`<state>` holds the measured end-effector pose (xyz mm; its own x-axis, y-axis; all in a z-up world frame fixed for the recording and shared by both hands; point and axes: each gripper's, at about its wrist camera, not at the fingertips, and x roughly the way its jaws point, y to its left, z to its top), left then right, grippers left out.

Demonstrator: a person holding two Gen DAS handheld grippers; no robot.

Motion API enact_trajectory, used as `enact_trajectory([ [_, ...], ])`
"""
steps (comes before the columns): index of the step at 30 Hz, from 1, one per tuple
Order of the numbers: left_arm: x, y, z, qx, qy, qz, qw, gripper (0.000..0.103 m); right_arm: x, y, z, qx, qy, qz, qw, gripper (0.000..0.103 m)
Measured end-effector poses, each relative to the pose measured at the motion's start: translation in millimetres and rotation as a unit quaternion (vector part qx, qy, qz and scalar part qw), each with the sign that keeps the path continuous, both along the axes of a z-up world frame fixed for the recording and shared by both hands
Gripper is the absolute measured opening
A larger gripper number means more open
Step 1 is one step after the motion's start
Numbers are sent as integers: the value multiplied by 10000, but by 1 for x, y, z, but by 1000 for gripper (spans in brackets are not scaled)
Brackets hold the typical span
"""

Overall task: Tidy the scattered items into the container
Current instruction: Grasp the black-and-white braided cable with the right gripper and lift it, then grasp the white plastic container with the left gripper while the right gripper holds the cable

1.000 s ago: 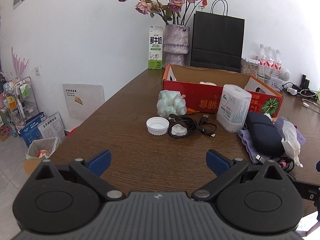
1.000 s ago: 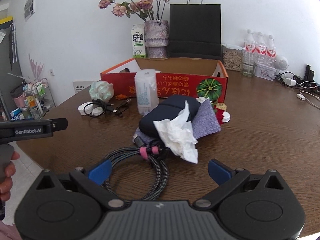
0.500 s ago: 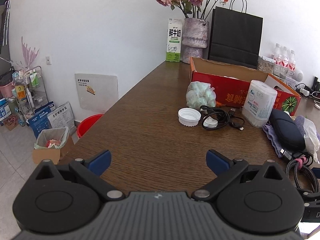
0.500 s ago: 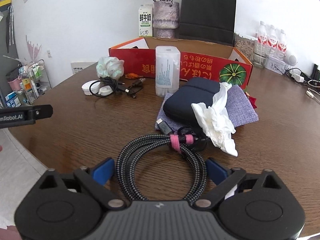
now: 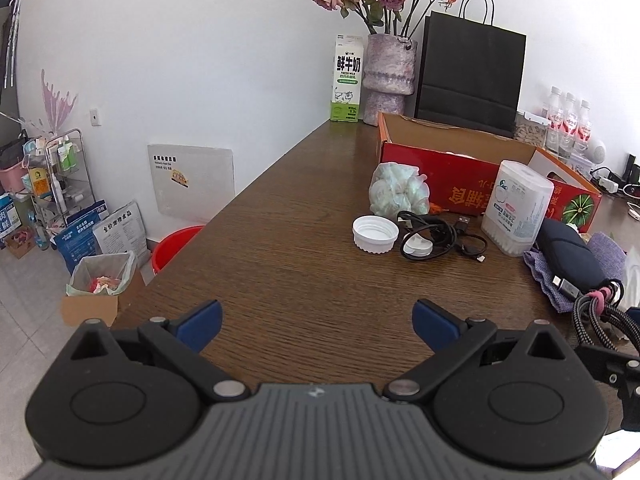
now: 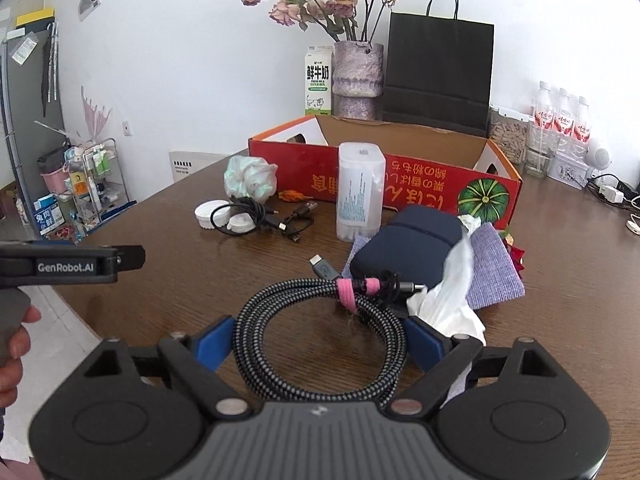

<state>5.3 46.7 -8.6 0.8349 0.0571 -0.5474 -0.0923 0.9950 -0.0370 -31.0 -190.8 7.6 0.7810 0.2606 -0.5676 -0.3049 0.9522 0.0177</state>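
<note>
Box [image 6: 400, 172] interior mostly hidden behind its red front wall; contents hard to tell. Right claw [image 6: 318, 338] closing w/ coiled cable [image 6: 320, 344] between pads, near surface [image 6: 560, 320] front edge. Left claw [image 5: 316, 320] wide apart, empty.

Both grippers same build: left gripper [image 5: 316, 322] & right gripper [image 6: 318, 338] w/ black linkage arms, blue finger pads [image 6: 212, 340], silver pivot screws, ribbed grey centre housing, round black side discs. Side of left unit marked "GenRobot.AI", white lettering.
</note>
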Motion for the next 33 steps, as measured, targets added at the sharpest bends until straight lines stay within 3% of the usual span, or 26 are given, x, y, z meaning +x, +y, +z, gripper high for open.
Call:
enact_trajectory([
  [12,10,-23,16,118,-246,-221,9994,103,16,-18,39,75,-799,-240,9965,89],
  [24,20,-65,23,250,-320,-510,9979,103,20,-67,52,7,-1150,-610,9915,89],
  [33,48,-108,33,246,-438,-672,9965,103,48,-106,54,30,-1217,-706,9901,89],
])
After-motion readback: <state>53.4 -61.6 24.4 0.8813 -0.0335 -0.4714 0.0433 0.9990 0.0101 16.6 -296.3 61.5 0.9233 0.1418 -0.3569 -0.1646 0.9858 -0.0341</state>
